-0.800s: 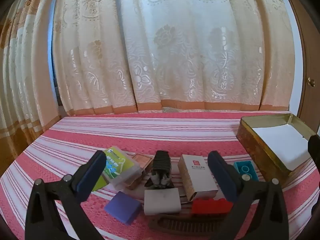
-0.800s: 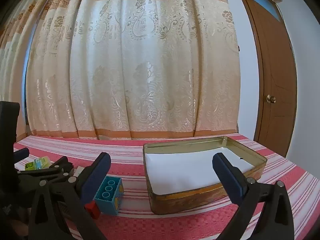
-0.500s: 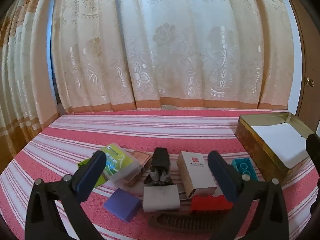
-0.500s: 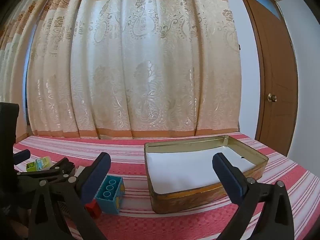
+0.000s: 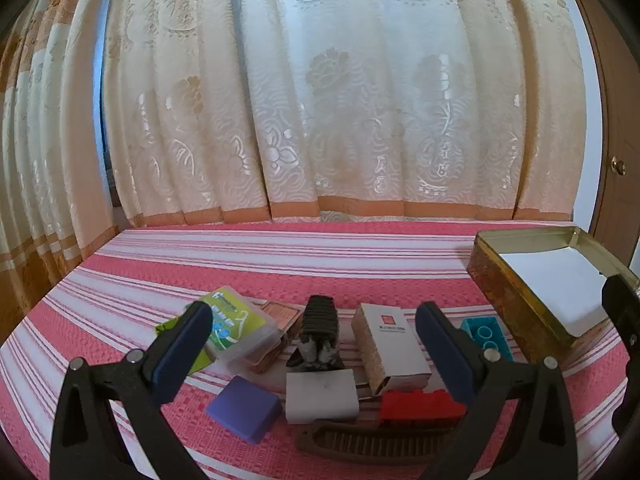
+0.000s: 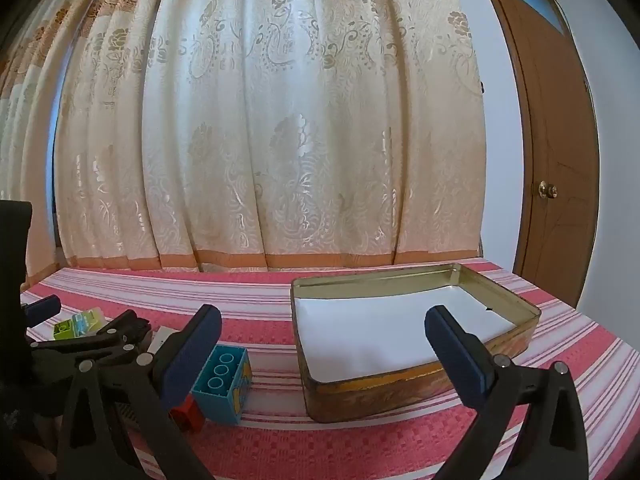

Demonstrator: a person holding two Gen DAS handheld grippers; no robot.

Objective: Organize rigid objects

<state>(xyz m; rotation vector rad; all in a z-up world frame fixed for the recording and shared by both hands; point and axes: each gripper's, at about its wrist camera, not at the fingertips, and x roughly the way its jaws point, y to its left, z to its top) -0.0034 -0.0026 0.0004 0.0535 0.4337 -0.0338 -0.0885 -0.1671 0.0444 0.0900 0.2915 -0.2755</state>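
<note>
Small objects lie clustered on the striped red cloth: a clear box with a green label [image 5: 236, 326], a black ribbed clip [image 5: 318, 332], a white carton [image 5: 390, 344], a white block [image 5: 320, 396], a purple block [image 5: 244, 408], a red brick [image 5: 420, 404], a brown comb [image 5: 368, 440] and a teal brick [image 5: 486, 336]. My left gripper [image 5: 316, 344] hovers open above this cluster, holding nothing. My right gripper [image 6: 324, 344] is open and empty too, in front of the open gold tin [image 6: 400, 396], lined with white paper. The teal brick [image 6: 222, 380] sits by its left finger.
The gold tin [image 5: 504, 284] stands at the right of the cluster. A cream patterned curtain [image 5: 320, 100] hangs behind the table's far edge. A brown door [image 6: 552, 140] is at the right. Bare cloth stretches between the cluster and the curtain.
The left wrist view has drifted slightly, so the cluster sits a little higher and further left between the fingers. The right wrist view is almost unchanged. Both grippers stay open.
</note>
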